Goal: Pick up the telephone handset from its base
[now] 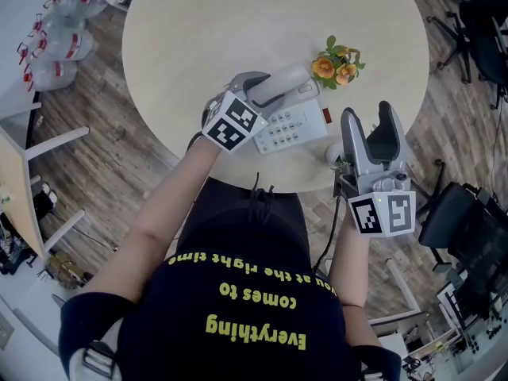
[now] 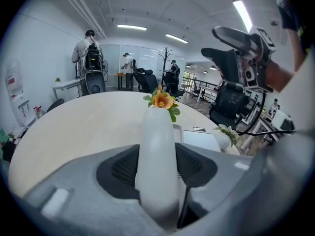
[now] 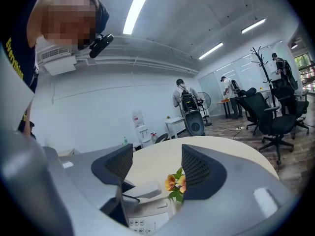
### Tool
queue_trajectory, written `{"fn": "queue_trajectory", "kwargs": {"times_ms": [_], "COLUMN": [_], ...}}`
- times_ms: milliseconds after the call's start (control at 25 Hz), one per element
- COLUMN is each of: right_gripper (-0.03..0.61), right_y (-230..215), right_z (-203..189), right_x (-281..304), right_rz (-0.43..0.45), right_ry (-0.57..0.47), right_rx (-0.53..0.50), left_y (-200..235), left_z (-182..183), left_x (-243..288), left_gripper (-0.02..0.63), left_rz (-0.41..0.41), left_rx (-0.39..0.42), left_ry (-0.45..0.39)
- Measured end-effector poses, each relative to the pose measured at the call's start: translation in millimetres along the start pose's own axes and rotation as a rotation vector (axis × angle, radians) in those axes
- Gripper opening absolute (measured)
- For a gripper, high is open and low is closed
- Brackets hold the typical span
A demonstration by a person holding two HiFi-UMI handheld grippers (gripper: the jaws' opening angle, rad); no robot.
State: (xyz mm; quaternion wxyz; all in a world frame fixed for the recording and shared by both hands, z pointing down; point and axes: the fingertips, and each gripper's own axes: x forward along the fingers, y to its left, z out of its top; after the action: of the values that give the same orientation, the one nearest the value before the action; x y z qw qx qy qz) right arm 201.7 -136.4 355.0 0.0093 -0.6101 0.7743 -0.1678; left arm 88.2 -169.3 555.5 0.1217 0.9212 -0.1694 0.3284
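The left gripper (image 1: pixel 262 92) is clamped on the handset (image 2: pixel 157 173). Its 2 jaws press the white bar from either side near its middle, and the handset runs straight out ahead between them. The handset's far end reaches past the jaw tips toward the flowers (image 2: pixel 162 101), which stand just beyond it on the round table (image 1: pixel 198 30). The base (image 1: pixel 292 127) lies just below and to the right of this gripper's jaws, with its keypad (image 1: pixel 279 132) facing up. The handset slants over the base's top edge, and I cannot tell whether it touches the cradle. The gripper's marker cube (image 1: pixel 232 122) sits at its near end, over the table's edge.

The right gripper (image 1: pixel 367 116) is released and empty, its 2 jaws spread well apart with nothing between them. It hangs off the table's near edge, to the right of the base and apart from it. Through the gap ahead of its jaws are the handset, the flowers and the keypad. A small white pot (image 1: pixel 334 155) sits on the table just left of this gripper.
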Motion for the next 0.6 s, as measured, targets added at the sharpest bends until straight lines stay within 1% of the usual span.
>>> {"fn": "queue_trajectory", "kwargs": {"times_ms": [280, 600], "right_gripper": [0.308, 0.308], "right_y": [5.7, 18.1], "right_z": [7.8, 16.5], "right_x": [1.1, 3.1], "right_rz": [0.015, 0.046], "right_ry": [-0.015, -0.031], "right_rx": [-0.009, -0.023], "left_y": [9.4, 19.6], "left_z": [12.4, 30.5], "left_x": [-16.4, -47.0], "left_gripper": [0.219, 0.219], "left_rz": [0.056, 0.117], "left_rx": [-0.024, -0.040], "left_ry": [-0.050, -0.133]}}
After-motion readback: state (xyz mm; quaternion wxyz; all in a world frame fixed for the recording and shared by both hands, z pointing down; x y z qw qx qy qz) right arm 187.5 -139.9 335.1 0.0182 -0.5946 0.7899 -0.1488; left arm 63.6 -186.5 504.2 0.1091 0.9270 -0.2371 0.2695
